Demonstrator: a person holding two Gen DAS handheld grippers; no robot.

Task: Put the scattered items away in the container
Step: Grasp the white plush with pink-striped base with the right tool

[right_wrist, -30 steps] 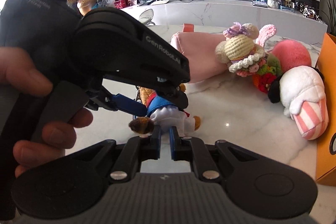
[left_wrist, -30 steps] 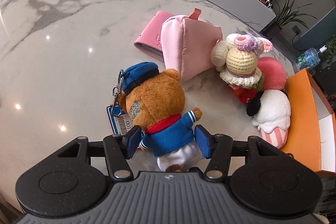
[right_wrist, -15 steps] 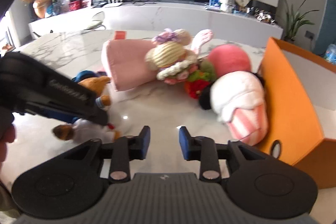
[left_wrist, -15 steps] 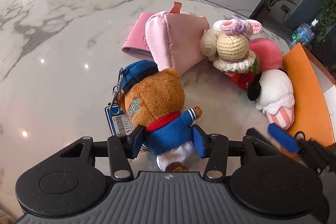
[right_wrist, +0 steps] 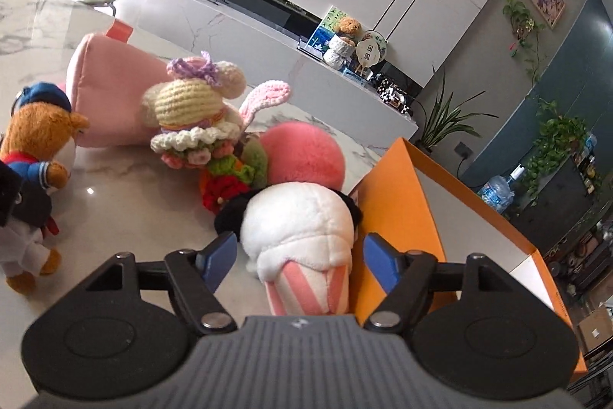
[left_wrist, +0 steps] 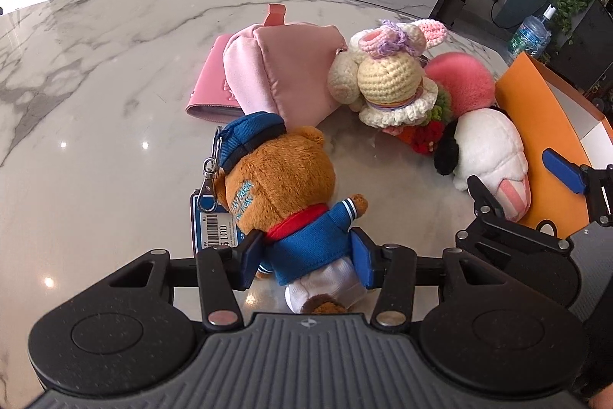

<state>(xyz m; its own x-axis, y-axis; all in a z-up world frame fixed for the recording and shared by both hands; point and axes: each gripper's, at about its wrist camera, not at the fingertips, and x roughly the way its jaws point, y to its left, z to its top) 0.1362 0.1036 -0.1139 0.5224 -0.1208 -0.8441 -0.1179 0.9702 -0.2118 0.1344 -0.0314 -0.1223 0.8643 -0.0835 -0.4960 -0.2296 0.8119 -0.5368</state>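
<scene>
left wrist view: the left gripper [left_wrist: 304,265] pinches the teddy bear keychain [left_wrist: 285,196] at its blue jacket, both blue pads pressed into the cloth. the bear lies on the marble table [left_wrist: 95,94] with its blue cap pointing away from the camera, and a metal clasp and a barcode price tag [left_wrist: 212,225] sit beside its head. beyond it lie a pink pouch [left_wrist: 283,75] on top of a flat pink case [left_wrist: 212,87], a crochet doll [left_wrist: 387,83], a pink furry ball [left_wrist: 465,79] and a white plush with pink stripes [left_wrist: 488,156], which rests against the outer wall of the orange box [left_wrist: 536,125]. the right gripper [left_wrist: 517,183] shows at the right edge, its fingers either side of that white plush.

right wrist view: the right gripper [right_wrist: 299,257] is spreading its jaws, with the white plush with pink stripes [right_wrist: 302,240] between the blue pads; neither pad presses on it. the plush lies on the table, touching the orange box [right_wrist: 402,202] on its right. the pink furry ball [right_wrist: 302,156] and crochet doll [right_wrist: 195,117] lie just behind, the pink pouch [right_wrist: 107,94] further left, and the teddy bear keychain [right_wrist: 34,156] is at the left edge.
</scene>
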